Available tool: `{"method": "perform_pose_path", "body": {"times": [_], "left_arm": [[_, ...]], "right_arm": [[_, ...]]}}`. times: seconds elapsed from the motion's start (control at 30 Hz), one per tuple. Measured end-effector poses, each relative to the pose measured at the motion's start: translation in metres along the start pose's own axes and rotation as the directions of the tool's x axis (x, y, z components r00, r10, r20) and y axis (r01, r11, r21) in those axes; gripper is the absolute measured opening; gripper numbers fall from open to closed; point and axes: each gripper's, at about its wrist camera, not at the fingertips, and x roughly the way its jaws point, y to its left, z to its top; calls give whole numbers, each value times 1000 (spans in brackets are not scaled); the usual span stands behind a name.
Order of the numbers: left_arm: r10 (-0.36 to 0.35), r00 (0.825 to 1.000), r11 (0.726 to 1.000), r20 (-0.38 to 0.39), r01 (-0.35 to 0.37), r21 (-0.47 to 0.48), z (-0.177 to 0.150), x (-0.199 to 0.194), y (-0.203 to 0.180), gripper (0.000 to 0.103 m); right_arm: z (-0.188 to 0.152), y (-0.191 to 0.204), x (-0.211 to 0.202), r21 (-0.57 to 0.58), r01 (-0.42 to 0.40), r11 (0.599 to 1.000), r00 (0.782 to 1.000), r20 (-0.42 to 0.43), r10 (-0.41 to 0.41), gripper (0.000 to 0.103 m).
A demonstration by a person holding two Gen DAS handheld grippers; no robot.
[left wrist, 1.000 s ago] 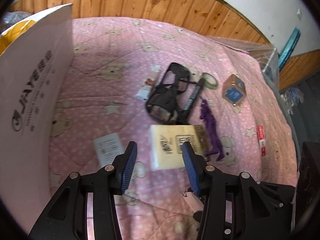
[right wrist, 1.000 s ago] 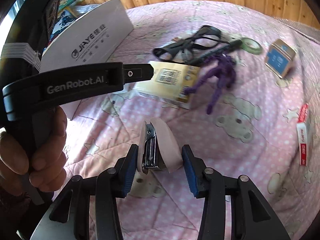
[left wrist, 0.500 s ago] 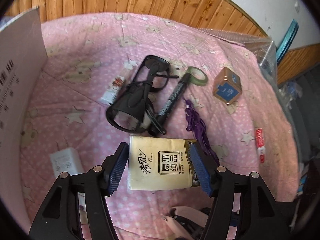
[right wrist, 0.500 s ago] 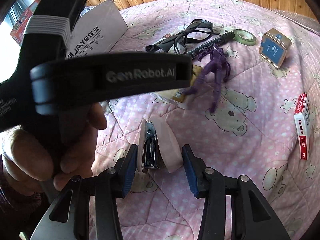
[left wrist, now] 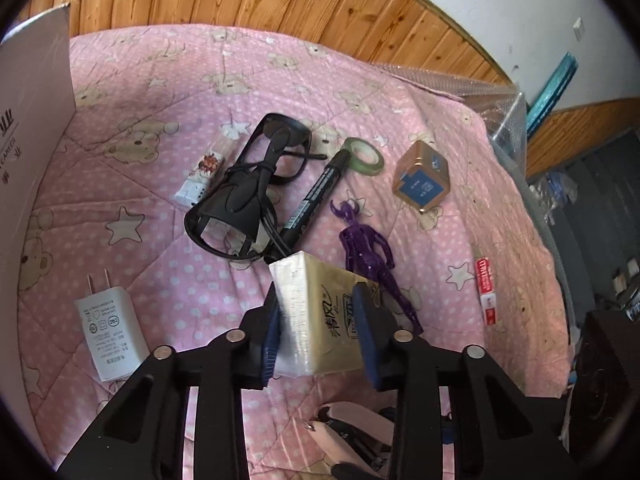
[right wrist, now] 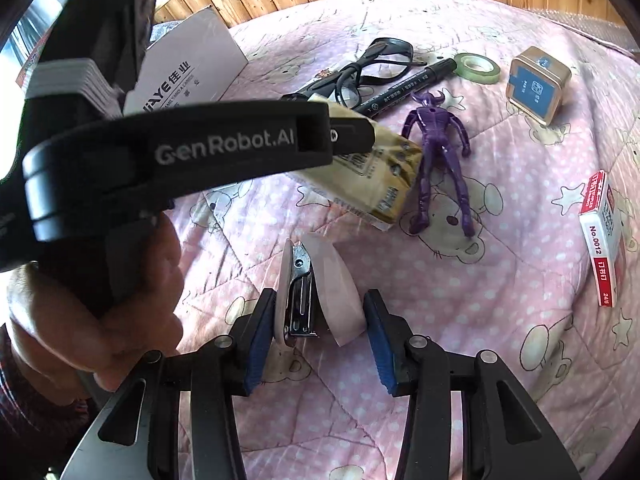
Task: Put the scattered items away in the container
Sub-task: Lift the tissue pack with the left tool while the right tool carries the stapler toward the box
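Note:
My left gripper (left wrist: pixel 318 330) is shut on a yellow tissue pack (left wrist: pixel 320 312), tilted up off the pink quilt; the pack also shows in the right wrist view (right wrist: pixel 372 176). My right gripper (right wrist: pixel 320 332) is shut on a pink stapler (right wrist: pixel 316 292). The white cardboard box (left wrist: pixel 28 132) stands at the left, also in the right wrist view (right wrist: pixel 188 68). Scattered on the quilt are black glasses (left wrist: pixel 252 192), a black marker (left wrist: pixel 316 196), a green tape roll (left wrist: pixel 364 156), a purple figure (left wrist: pixel 372 256), a gold-blue tin (left wrist: pixel 420 176) and a white charger (left wrist: pixel 108 332).
A red-white staple box (right wrist: pixel 604 236) lies at the right of the quilt. A small white tube (left wrist: pixel 204 172) lies left of the glasses. A wood-panelled wall (left wrist: pixel 280 0) runs behind the bed. Bubble wrap (left wrist: pixel 500 108) and dark shelving lie past the right edge.
My left gripper moved forward over the tissue pack, closed on it and tipped it up. My right gripper kept hold of the stapler and moved slightly.

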Motion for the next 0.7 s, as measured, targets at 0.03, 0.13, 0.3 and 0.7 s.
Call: {"method": "perform_pose_path", "body": {"times": [0.03, 0.13, 0.3, 0.7], "left_arm": [[3, 1000, 1000, 6, -3, 9, -1, -2, -3, 30], [5, 1000, 1000, 24, -6, 25, -1, -10, -11, 28], [20, 997, 999, 72, -23, 35, 3, -28, -18, 24], [48, 981, 999, 189, -51, 11, 11, -87, -14, 23]], "right_arm": [[0, 2, 0, 2, -1, 1000, 1000, 3, 1, 45], [2, 7, -5, 9, -9, 1000, 1000, 22, 9, 44], [6, 11, -18, 10, -19, 1000, 999, 52, 18, 44], [-1, 15, -48, -38, -35, 999, 992, 124, 40, 44]]}}
